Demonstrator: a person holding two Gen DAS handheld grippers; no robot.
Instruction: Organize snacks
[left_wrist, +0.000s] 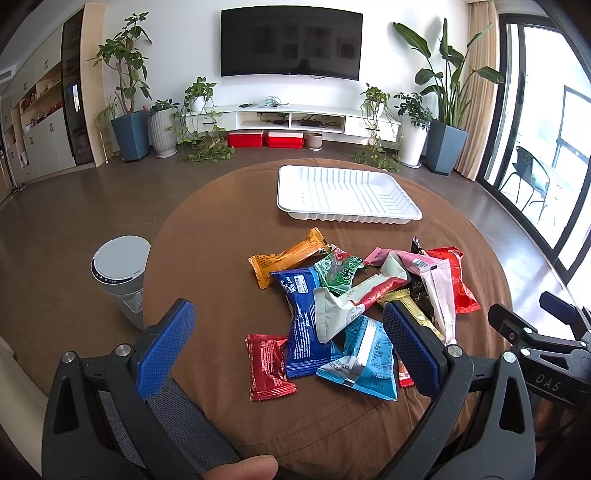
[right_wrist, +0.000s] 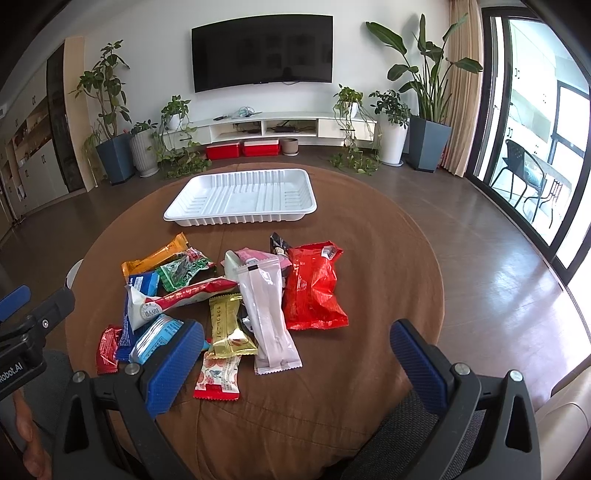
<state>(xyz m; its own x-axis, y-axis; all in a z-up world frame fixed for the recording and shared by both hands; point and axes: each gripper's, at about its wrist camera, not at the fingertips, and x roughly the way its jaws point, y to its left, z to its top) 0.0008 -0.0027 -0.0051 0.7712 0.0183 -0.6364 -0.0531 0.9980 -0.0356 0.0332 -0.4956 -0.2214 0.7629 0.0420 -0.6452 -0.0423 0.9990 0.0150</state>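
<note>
A pile of several snack packets lies on the round brown table (left_wrist: 207, 229): an orange bar (left_wrist: 286, 258), a dark blue packet (left_wrist: 301, 321), a light blue packet (left_wrist: 364, 360) and a small red packet (left_wrist: 267, 365). In the right wrist view I see a big red bag (right_wrist: 314, 288), a pale pink packet (right_wrist: 267, 310) and a gold packet (right_wrist: 227, 325). An empty white tray (left_wrist: 347, 195) sits beyond the pile; it also shows in the right wrist view (right_wrist: 243, 197). My left gripper (left_wrist: 288, 339) is open over the pile's near side. My right gripper (right_wrist: 297, 354) is open and empty, just short of the pile.
A grey lidded bin (left_wrist: 120, 273) stands on the floor left of the table. Beyond are a TV, a low white cabinet, potted plants and red boxes. Glass doors are on the right. My right gripper's body (left_wrist: 543, 343) shows at the left view's right edge.
</note>
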